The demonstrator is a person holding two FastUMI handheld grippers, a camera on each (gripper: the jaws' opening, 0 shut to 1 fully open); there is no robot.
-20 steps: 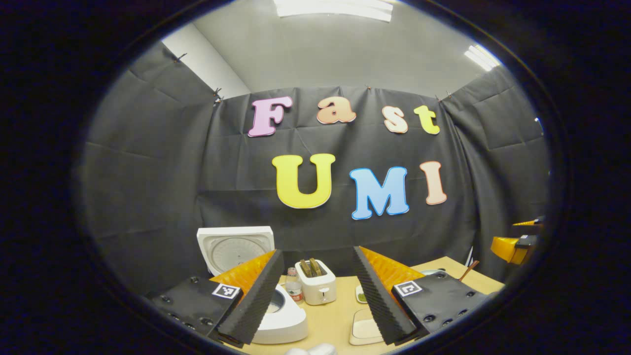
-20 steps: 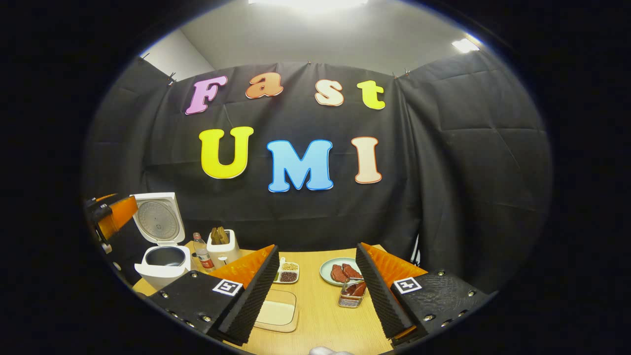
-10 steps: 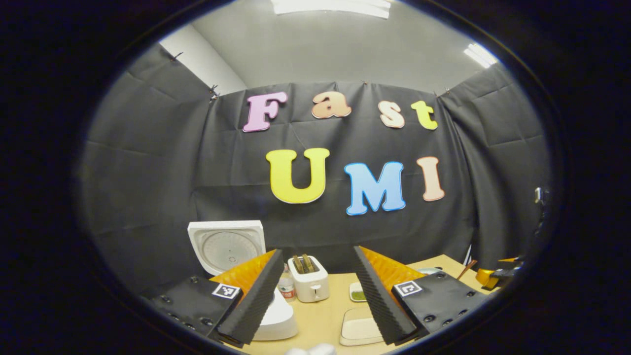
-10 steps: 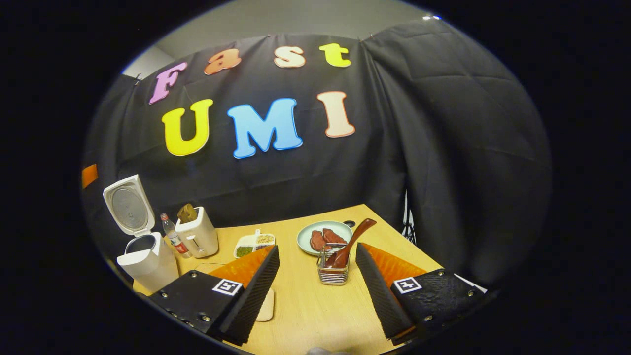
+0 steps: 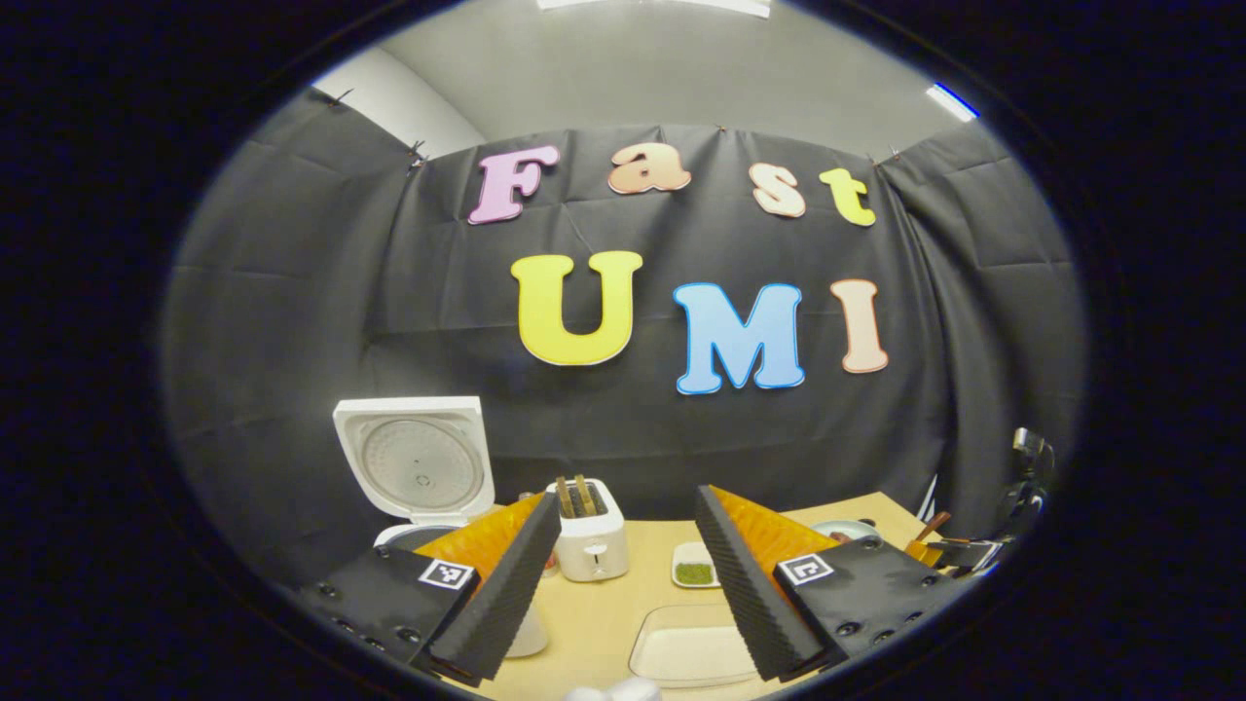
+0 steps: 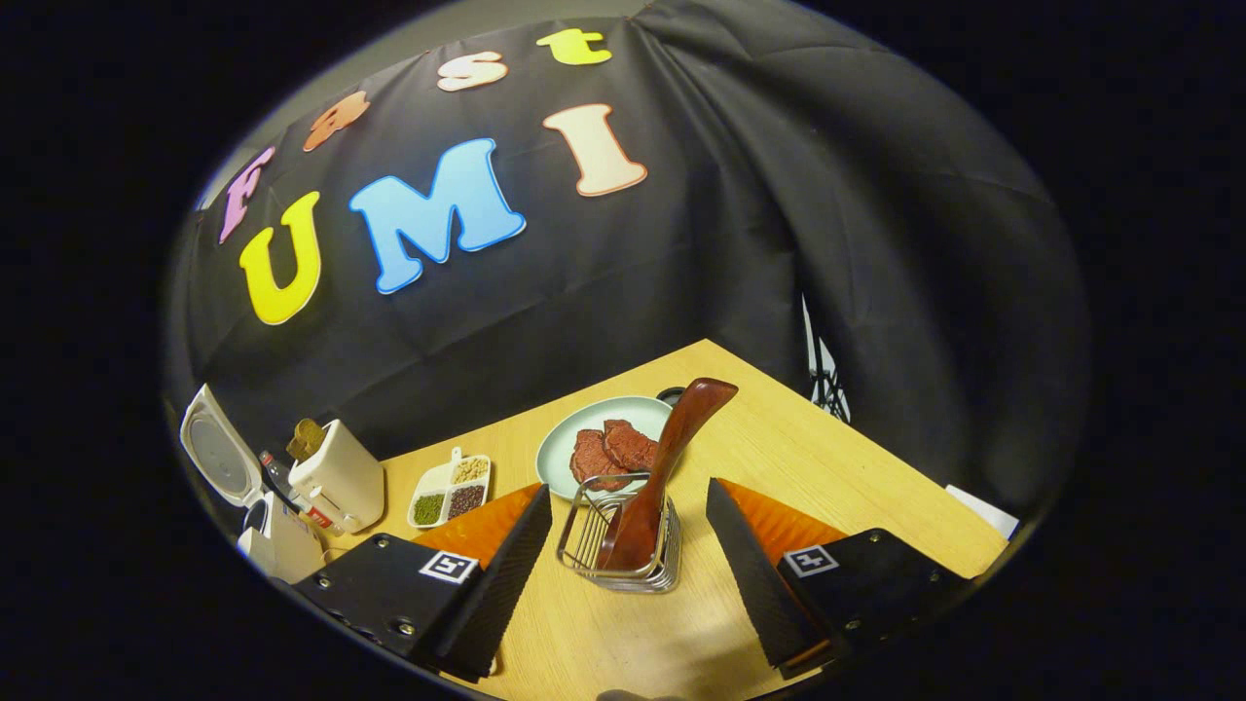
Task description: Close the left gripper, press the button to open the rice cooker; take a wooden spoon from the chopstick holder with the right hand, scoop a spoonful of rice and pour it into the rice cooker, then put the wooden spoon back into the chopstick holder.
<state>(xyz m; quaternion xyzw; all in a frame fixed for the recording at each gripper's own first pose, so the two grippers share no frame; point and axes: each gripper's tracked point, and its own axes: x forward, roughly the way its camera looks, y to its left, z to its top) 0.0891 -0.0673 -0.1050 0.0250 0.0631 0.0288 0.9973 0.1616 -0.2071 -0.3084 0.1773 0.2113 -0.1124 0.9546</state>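
Right gripper view had the right gripper (image 6: 628, 574) released, the holder (image 6: 623, 540) between its fingers with the spoon (image 6: 667, 467) leaning in it; a careless squeeze might tip the light holder. Behind stood a plate (image 6: 565, 450), tray (image 6: 448, 490), toaster (image 6: 336, 477) and open cooker (image 6: 219, 458). The left gripper (image 5: 623, 584) was released.

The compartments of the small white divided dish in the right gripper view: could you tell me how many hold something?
3. In the divided dish, green grains fill the near-left compartment, dark ones the near-right, pale ones the far one beside the toaster. No further compartment is visible.
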